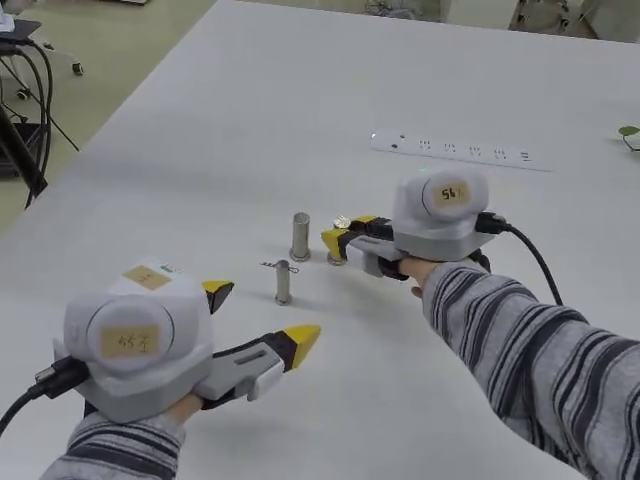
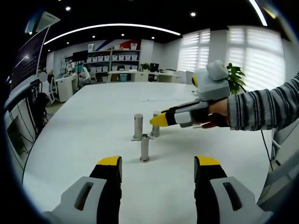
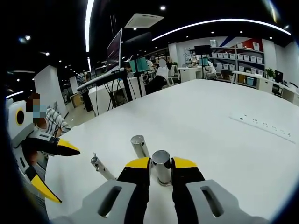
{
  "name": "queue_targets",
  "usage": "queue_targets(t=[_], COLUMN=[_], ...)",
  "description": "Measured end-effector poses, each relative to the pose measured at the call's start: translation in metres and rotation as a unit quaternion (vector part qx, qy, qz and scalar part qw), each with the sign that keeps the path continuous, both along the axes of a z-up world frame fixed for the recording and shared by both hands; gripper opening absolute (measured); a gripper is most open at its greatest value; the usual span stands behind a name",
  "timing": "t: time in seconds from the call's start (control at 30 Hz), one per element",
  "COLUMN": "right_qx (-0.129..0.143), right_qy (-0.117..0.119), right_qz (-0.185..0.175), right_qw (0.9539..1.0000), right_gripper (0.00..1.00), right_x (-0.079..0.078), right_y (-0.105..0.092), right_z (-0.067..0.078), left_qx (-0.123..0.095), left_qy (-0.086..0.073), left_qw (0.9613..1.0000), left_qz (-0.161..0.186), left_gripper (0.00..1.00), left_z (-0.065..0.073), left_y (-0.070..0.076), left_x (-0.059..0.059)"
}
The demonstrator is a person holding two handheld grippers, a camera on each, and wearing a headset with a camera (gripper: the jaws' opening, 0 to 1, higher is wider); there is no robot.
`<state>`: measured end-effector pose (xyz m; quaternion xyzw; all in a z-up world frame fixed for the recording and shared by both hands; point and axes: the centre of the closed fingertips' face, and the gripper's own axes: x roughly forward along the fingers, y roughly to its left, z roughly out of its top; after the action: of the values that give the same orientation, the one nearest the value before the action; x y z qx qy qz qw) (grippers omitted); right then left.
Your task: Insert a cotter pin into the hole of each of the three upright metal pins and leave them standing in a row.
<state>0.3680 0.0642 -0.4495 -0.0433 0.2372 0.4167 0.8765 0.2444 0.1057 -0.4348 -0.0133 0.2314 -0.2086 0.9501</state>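
On the bench (image 1: 200, 150), the right claw (image 3: 161, 164) is closed on one upright steel pin (image 3: 161, 156). A second pin (image 1: 300, 236) stands free just beside. The near pin (image 1: 283, 282) has a cotter pin (image 1: 271, 265) through its top. The left claw (image 2: 158, 163) gapes wide, empty.

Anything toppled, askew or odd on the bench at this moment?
Nothing stands out. All pins stand upright: the near pin carries a cotter pin, the middle pin is bare, the right gripper clamps the third pin.

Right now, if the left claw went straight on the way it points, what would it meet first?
Likely the nearest metal pin, standing ahead of the left claw; depth is unclear.
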Motion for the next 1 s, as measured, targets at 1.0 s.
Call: queue_targets(t=[1.0], right_qx=[-0.051], right_qy=[-0.031], right_qz=[-0.011], right_qw=[0.9981], right_gripper=[0.08], right_x=[-0.021], right_y=[-0.032], right_z=[0.003], left_qx=[0.009], left_qy=[0.000], left_qw=[0.9999], left_qz=[-0.008], left_gripper=[0.63], left_z=[0.005], left_y=[-0.002], left_x=[-0.009])
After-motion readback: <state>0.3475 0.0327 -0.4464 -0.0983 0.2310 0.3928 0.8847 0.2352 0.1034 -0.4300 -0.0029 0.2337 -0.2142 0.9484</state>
